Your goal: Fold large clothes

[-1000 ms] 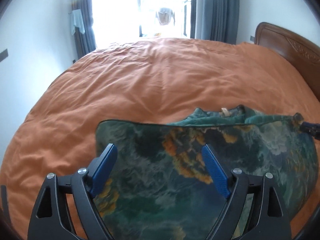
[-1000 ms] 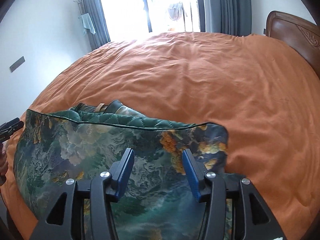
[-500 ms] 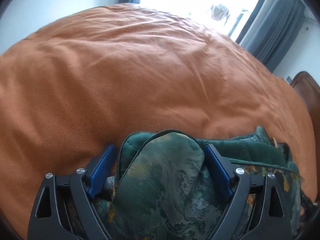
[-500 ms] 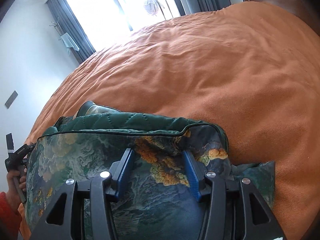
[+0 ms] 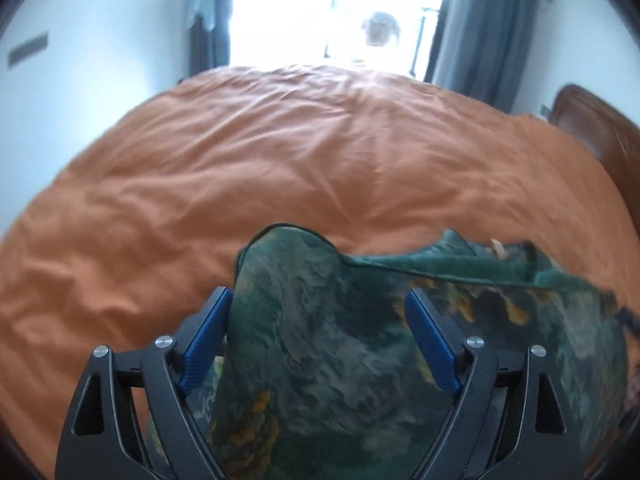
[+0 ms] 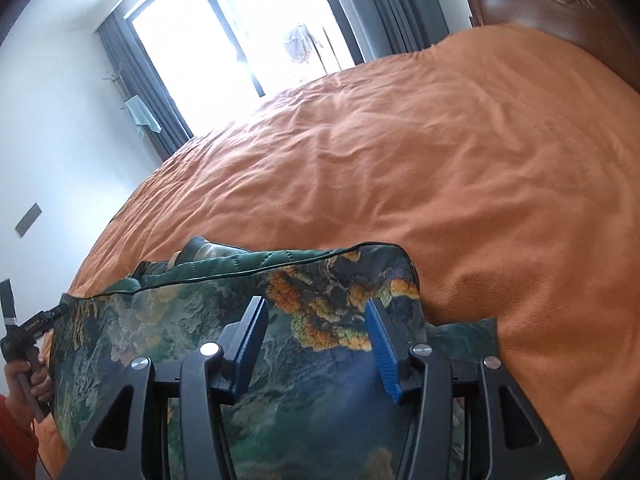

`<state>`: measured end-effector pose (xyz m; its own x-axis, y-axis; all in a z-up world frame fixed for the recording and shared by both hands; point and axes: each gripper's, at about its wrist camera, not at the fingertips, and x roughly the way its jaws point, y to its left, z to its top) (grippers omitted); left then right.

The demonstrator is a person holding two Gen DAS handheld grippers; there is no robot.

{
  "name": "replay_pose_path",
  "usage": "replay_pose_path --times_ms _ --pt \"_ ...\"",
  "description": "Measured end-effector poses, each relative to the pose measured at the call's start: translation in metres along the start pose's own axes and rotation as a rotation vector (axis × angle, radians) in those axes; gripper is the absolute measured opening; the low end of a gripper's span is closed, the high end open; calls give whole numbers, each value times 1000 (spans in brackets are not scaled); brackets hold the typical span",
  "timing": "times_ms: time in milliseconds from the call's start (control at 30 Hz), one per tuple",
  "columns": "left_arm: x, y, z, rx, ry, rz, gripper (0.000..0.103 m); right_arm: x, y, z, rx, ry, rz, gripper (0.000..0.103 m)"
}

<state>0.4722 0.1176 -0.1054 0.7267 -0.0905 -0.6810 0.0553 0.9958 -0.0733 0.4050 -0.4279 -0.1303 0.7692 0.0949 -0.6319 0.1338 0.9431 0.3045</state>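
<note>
A dark green quilted garment with orange and grey print lies on the orange bed at the near edge. In the left wrist view my left gripper is open, its blue pads either side of a raised fold of the garment's left corner. In the right wrist view the garment lies as a flat folded slab with its green lining along the far edge. My right gripper is open above its right end. The left gripper shows at the garment's far left, held in a hand.
The orange bedspread stretches away from the garment. A wooden headboard stands at the right. A bright window with grey curtains lies beyond the bed, white walls to the left.
The left gripper has lifted and tilted back, with the garment's left corner bunched between its pads. The right gripper stays over the right end, tilted a little further.
</note>
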Motion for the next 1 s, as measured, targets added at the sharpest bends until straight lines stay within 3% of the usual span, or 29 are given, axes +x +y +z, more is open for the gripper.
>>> replay_pose_path --times_ms 100,167,300,467,767,1000 --pt "-38 -43 -8 141 -13 -59 94 -43 19 -11 -107 -24 8 55" --pt "-54 -69 -15 178 -3 -104 96 -70 29 -26 -144 -28 43 55" --pt "-62 -109 -24 185 72 -187 94 -122 42 -70 -181 -19 117 58" --pt "-80 -123 -9 133 15 -156 95 -171 51 -131 -217 -12 138 59" --pt "-11 -161 -12 179 155 -151 95 -179 21 -191 31 59 168 60" --pt "30 -172 -28 194 219 -84 94 -185 29 -198 -8 66 184 60"
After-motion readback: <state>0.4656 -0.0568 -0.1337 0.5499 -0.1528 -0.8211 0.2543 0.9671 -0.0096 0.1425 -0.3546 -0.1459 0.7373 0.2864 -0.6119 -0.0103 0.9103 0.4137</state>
